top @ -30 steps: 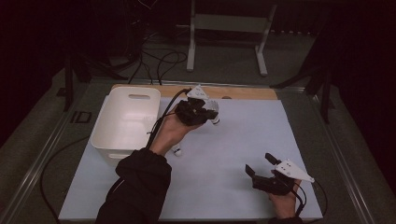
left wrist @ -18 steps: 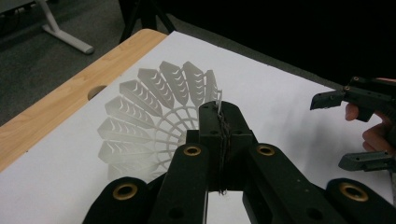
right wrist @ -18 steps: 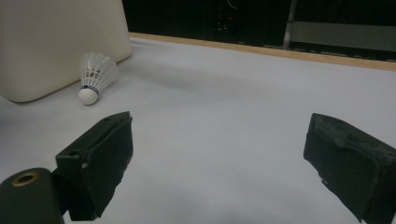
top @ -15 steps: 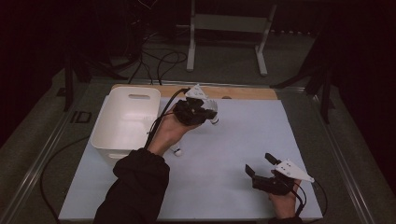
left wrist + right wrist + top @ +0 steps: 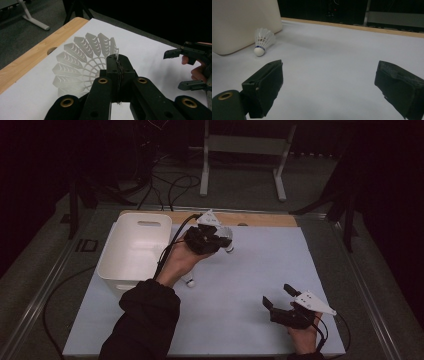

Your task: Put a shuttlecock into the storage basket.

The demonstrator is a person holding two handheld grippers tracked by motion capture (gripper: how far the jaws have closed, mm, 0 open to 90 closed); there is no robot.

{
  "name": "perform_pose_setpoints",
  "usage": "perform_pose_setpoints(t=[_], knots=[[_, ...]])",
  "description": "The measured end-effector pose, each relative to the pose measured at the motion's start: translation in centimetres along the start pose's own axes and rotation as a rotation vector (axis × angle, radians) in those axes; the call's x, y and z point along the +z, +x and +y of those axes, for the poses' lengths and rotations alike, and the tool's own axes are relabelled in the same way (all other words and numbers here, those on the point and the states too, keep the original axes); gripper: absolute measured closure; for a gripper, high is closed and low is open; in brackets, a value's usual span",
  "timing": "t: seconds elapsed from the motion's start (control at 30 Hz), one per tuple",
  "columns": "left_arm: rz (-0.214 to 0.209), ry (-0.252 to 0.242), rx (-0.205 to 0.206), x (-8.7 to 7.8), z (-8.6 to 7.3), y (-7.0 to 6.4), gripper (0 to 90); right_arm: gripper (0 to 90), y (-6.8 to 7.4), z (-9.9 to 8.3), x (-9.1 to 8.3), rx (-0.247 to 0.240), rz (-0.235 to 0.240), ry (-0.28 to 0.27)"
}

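My left gripper (image 5: pixel 117 60) is shut on the edge of a white plastic shuttlecock's (image 5: pixel 82 62) skirt, and holds it just above the white mat. In the high view this gripper (image 5: pixel 223 240) is at the back middle of the mat, with the shuttlecock (image 5: pixel 228 244) at its tip. A second shuttlecock (image 5: pixel 189 281) lies on the mat beside the left forearm; the right gripper view shows it (image 5: pixel 263 41) close to the white bin. My right gripper (image 5: pixel 277 294) sits near the front right, open, with nothing between its jaws (image 5: pixel 329 80).
A white plastic bin (image 5: pixel 135 252) stands at the mat's left, and its wall (image 5: pixel 242 22) is just behind the lying shuttlecock. A wooden strip (image 5: pixel 260 219) runs along the mat's far edge. A metal stand (image 5: pixel 240 150) and cables lie on the floor beyond.
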State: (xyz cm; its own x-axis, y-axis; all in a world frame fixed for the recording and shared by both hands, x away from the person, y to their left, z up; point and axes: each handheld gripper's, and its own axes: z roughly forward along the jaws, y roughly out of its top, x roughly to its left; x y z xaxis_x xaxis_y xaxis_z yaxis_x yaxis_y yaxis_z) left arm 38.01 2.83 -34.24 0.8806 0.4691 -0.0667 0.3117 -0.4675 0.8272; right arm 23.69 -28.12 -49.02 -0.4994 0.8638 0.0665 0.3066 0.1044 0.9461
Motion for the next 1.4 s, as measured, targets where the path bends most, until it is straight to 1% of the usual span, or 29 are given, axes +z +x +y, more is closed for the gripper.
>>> perform_pose_setpoints(t=[0.03, 0.13, 0.37, 0.47, 0.53, 0.97, 1.07, 1.4], knots=[[0.0, 0.002, 0.008, -0.1, 0.0, 0.0, 89.7, 8.1, 0.0, 0.0, 0.0, -0.001, 0.0, 0.0], [0.001, 0.0, 0.003, -0.2, 0.0, 0.0, 89.7, 8.1, 0.0, 0.0, 0.0, -0.001, 0.0, 0.001], [-0.001, 0.005, 0.021, -0.6, 0.0, -0.2, 89.7, 8.1, 0.0, 0.0, 0.0, -0.002, 0.0, 0.0], [0.0, 0.004, 0.019, -0.8, 0.0, -0.2, 89.7, 8.1, 0.0, 0.0, 0.0, -0.002, -0.001, -0.001], [0.0, 0.01, 0.028, -0.9, 0.0, -0.2, 89.7, 8.1, 0.0, 0.0, 0.0, -0.002, -0.001, 0.0], [0.007, 0.011, 0.028, -1.7, -0.1, -0.2, 89.7, 8.1, 0.0, 0.0, 0.0, -0.004, 0.002, -0.001], [0.009, 0.017, 0.038, -2.0, -0.1, -0.1, 89.7, 8.1, 0.0, 0.0, 0.0, -0.004, 0.002, -0.001], [0.022, 0.004, 0.021, -2.7, -0.3, 0.0, 89.7, 8.1, 0.0, 0.0, 0.0, -0.003, 0.002, -0.001]])
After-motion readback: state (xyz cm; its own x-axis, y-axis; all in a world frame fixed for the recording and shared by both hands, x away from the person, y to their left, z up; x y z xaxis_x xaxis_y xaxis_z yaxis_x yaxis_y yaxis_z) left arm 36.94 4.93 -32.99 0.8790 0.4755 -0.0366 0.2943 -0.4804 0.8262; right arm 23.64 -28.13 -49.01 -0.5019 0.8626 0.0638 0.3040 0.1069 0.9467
